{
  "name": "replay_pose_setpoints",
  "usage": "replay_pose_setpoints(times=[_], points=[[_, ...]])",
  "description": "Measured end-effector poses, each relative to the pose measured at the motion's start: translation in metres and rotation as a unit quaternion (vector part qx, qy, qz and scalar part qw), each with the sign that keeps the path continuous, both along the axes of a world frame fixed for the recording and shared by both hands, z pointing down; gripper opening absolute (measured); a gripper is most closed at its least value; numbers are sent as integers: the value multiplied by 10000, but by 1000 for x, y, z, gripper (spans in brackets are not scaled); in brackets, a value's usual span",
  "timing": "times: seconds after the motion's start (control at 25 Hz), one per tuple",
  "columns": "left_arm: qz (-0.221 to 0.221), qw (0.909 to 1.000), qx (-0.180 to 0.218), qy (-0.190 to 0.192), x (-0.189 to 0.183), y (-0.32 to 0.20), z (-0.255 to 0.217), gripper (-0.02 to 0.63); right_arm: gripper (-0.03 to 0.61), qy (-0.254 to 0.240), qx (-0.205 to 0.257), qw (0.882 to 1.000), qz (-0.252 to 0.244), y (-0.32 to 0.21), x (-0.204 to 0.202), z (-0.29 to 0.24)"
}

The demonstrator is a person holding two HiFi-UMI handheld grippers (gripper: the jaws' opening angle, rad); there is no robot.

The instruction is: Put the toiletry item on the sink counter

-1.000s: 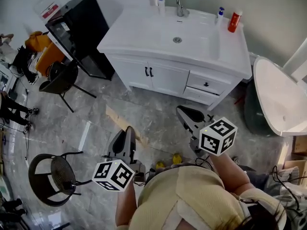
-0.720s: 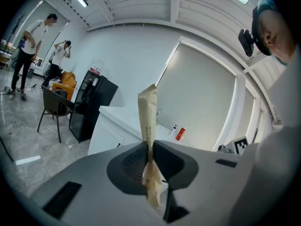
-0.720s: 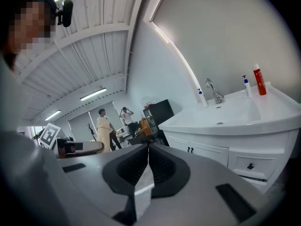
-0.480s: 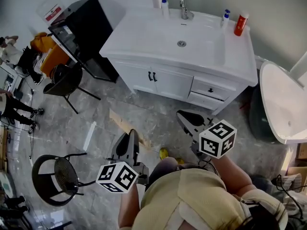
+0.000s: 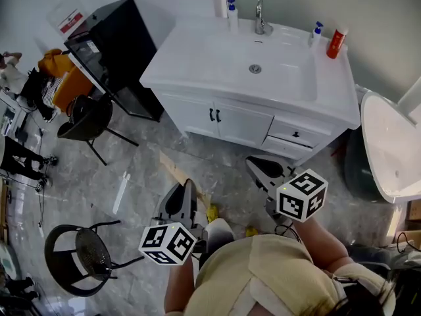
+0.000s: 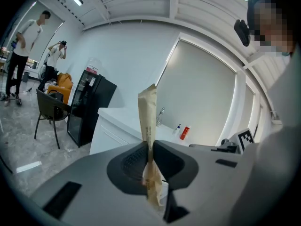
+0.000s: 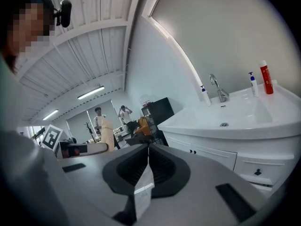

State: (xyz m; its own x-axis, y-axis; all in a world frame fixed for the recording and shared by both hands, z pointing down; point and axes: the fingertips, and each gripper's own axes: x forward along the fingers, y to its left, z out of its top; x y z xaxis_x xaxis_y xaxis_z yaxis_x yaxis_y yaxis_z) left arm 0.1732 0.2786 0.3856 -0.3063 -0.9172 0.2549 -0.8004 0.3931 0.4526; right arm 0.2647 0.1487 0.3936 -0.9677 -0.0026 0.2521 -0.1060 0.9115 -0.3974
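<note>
My left gripper (image 6: 150, 147) is shut on a flat tan toiletry tube (image 6: 147, 121) that stands upright between the jaws. The right gripper view also shows this tube (image 7: 107, 133), off to the left. In the head view the left gripper (image 5: 184, 191) hangs over the floor, well short of the white sink counter (image 5: 191, 51). My right gripper (image 5: 263, 168) is a little nearer the cabinet. Its jaws (image 7: 147, 154) are shut with nothing between them. The counter (image 7: 244, 112) lies ahead to the right.
On the counter stand a faucet (image 5: 260, 17), a white pump bottle (image 5: 231, 12), a small blue-capped bottle (image 5: 316, 33) and a red bottle (image 5: 336, 43). A black cabinet (image 5: 108, 51) and two chairs (image 5: 85, 114) (image 5: 82, 249) stand left. A white tub (image 5: 388, 150) is on the right.
The sink counter has slid lower and nearer in the head view as the person steps towards it. Both grippers keep their hold and pose.
</note>
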Motion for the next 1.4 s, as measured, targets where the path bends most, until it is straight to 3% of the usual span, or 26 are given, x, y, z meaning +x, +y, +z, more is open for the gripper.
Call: replay_pose_setpoints(times=[0.4, 0.84, 1.4], points=[[231, 9996, -18, 152, -96, 9, 0, 72, 29, 103, 31, 9996, 257, 9, -92, -4], [481, 9987, -37, 189, -171, 21, 1, 72, 29, 79, 152, 9992, 351, 23, -178, -13], [772, 9966, -135, 243, -224, -3, 12, 72, 29, 210, 231, 9974, 654, 8, -219, -3]])
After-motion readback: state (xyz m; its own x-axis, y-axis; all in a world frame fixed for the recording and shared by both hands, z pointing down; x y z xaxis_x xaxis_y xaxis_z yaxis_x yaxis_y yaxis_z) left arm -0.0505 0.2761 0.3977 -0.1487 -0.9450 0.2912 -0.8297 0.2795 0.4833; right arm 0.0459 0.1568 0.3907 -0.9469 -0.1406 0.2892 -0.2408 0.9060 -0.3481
